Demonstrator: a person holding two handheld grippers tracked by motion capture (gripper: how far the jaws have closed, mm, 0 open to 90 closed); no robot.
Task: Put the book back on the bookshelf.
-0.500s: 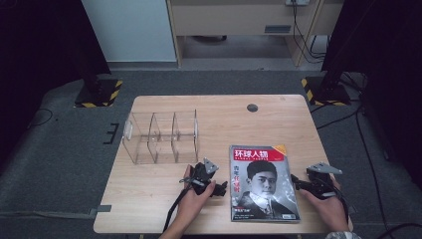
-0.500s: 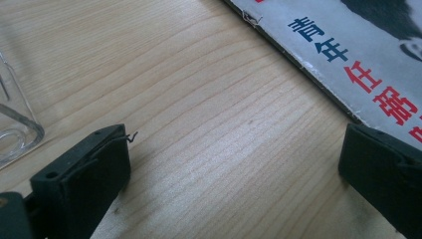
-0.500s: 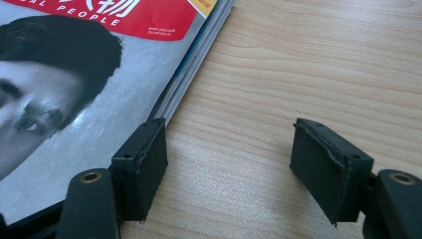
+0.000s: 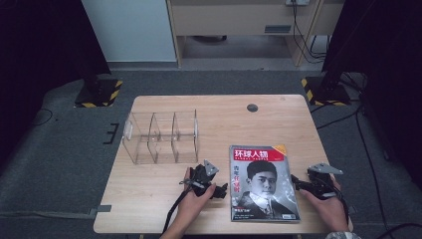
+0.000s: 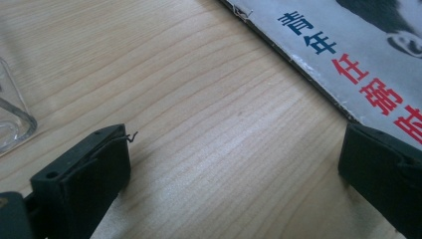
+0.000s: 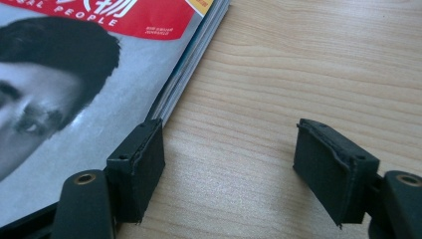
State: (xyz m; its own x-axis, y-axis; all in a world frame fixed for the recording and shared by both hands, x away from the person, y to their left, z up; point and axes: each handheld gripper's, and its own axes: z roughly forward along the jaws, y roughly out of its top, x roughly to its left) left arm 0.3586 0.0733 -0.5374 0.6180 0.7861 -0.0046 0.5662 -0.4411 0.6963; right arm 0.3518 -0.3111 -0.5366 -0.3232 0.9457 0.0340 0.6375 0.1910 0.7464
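Note:
A magazine (image 4: pixel 263 183) with a red title band and a portrait lies flat on the near right part of the wooden table (image 4: pixel 224 117). My left gripper (image 4: pixel 221 189) rests by its left edge, jaws wide open. In the left gripper view my left gripper (image 5: pixel 234 164) spans bare wood, and one jaw overlaps the magazine (image 5: pixel 358 45) at its spine edge. My right gripper (image 4: pixel 297 183) sits at the magazine's right edge, open. In the right gripper view my right gripper (image 6: pixel 229 164) has one jaw against the page edges of the magazine (image 6: pixel 74 99) and the other over bare wood.
A clear acrylic organizer (image 4: pixel 161 137) with three compartments stands at the table's left middle; its corner (image 5: pixel 12 119) appears in the left gripper view. A round cable hole (image 4: pixel 252 107) sits near the far edge. Black stands with striped bases (image 4: pixel 99 92) flank the table.

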